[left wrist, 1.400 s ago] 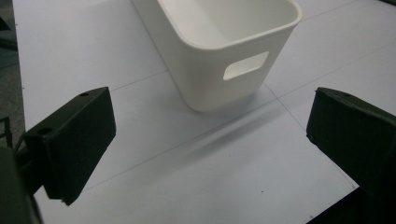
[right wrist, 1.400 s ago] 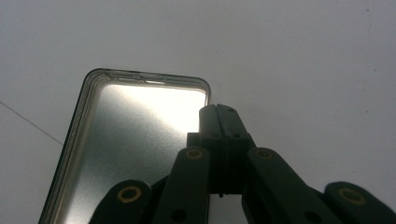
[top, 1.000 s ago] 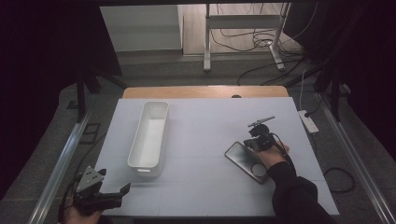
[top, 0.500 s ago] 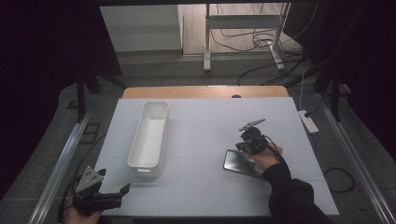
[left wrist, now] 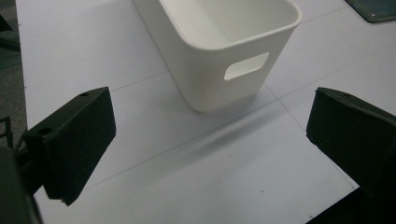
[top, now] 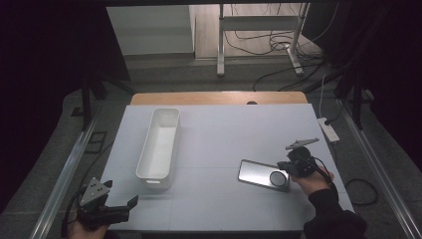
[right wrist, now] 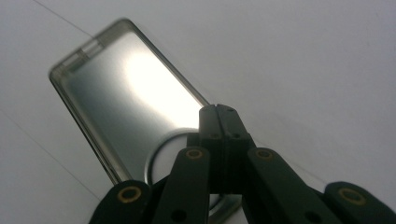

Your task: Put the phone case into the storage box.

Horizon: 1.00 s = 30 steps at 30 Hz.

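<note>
My right gripper [top: 293, 167] rests near the right edge of the white desk [top: 224, 134], its fingers [right wrist: 218, 122] pressed fully together with nothing visibly clamped between them. In the right gripper view these closed fingers sit over the round ring at the near end of a flat, rectangular, mirror-bright metal tin [right wrist: 126, 93]; whether the tips touch the metal I cannot tell. In the high view the same tin [top: 259, 173] lies flat on the desk toward its front right corner, long axis running roughly left to right, with the ring end nearest my right hand [top: 313, 181].

My left gripper [top: 107, 211] hangs at the front left corner of the desk, carrying its grey three-cornered plate on top. Its fingers [left wrist: 70, 140] stand wide apart and hold nothing; bare desk surface shows between them.

A long, white, open-topped plastic bin [top: 160, 142] stands upright on the left half of the desk, its length running from front to back. In the left gripper view its near end wall, with a slot-shaped handle cut-out, faces my left gripper from a short way off [left wrist: 233, 51]. The bin and the metal tin lie well apart.
</note>
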Each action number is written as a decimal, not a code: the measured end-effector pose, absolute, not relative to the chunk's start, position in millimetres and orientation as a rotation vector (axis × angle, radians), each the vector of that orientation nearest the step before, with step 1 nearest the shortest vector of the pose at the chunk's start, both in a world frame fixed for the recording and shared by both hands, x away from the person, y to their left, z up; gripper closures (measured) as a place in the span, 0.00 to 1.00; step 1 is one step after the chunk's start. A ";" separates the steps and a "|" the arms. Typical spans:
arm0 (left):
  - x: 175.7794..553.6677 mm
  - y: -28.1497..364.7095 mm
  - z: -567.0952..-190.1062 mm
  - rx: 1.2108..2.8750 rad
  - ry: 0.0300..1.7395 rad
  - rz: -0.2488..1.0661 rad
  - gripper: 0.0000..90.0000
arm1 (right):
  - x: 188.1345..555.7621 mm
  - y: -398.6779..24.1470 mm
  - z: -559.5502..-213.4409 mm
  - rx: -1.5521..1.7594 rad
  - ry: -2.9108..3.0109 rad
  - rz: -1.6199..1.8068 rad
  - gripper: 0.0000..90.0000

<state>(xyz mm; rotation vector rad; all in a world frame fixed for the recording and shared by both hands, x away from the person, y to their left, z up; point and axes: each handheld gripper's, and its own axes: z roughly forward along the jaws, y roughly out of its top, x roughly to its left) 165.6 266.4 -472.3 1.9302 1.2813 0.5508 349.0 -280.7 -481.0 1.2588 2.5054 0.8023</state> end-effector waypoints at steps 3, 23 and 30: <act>165.6 266.4 -472.3 1.930 1.281 0.551 0.02 | 348.5 -285.8 -484.6 1.270 2.507 0.778 1.00; 166.2 266.3 -472.6 1.932 1.285 0.549 0.02 | 382.6 -270.9 -498.6 1.247 2.479 0.715 1.00; 166.1 266.5 -472.5 1.931 1.287 0.548 0.02 | 398.9 -252.7 -500.0 1.226 2.479 0.733 1.00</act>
